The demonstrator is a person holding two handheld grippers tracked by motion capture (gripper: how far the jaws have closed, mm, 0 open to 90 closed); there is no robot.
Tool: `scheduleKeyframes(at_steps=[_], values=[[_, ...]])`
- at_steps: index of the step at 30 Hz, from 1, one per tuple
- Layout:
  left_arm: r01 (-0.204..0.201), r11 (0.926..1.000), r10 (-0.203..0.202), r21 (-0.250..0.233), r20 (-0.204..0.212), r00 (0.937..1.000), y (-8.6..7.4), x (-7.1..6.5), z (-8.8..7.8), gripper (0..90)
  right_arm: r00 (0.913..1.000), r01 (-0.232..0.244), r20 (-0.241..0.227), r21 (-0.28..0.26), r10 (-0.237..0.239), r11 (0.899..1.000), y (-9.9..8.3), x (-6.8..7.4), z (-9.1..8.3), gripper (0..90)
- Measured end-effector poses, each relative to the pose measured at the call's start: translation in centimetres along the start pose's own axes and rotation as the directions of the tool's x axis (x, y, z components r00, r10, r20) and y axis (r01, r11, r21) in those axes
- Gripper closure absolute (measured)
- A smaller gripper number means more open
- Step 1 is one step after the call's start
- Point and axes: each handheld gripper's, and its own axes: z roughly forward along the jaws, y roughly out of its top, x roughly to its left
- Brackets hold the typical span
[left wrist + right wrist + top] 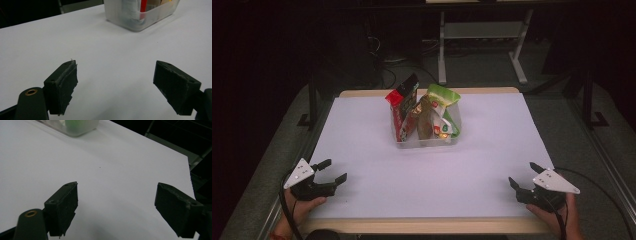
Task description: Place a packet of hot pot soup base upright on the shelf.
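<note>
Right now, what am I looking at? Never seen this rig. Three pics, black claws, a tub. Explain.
No robot here: a person holds a two-jaw tool in each hand. The high view looks down on a white table: left gripper and right gripper sit near the front edge, both open, holding nothing. The other two pictures come from cameras riding on each gripper, so the black blocks are that gripper's own jaws. Toward the far side of the table stands a clear plastic bin with snack bags upright in it, a red one and a green one among them.

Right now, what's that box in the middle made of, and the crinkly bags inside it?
The box looks like clear, slightly frosted plastic: you can see the bags through its walls. The red bag and green bag look like thin, shiny printed plastic film, creased and glinting.
</note>
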Motion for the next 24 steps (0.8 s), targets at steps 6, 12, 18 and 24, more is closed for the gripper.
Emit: scheduleKeyframes(at_steps=[6, 12, 18, 24], values=[[-0.023, 0.9997, 0.023, 0.001, 0.012, 0.9997, 0.19, -0.5, 0.08, 18.6, 0.9999, 0.008, 0.013, -0.006, -0.008, 1.0, 0.1, 0.24, -0.61, 18.3], [-0.029, 0.9995, 0.029, 0.014, 0.018, 0.9994, 0.22, -0.59, 0.67, 18.6, 0.9999, 0.012, 0.011, 0.006, -0.012, 1.0, 0.02, 0.36, -0.58, 18.4], [-0.025, 0.9996, 0.025, 0.016, 0.016, 0.9996, 0.24, -0.66, 0.89, 18.6, 0.9999, 0.016, 0.002, 0.012, -0.016, 1.0, -0.11, 0.4, -0.39, 18.4], [-0.038, 0.999, 0.038, 0.022, 0.016, 0.9992, 0.39, -0.92, 1.05, 18.6, 0.9999, 0.014, 0.0, 0.015, -0.014, 1.0, -0.16, 0.37, -0.31, 18.4]])
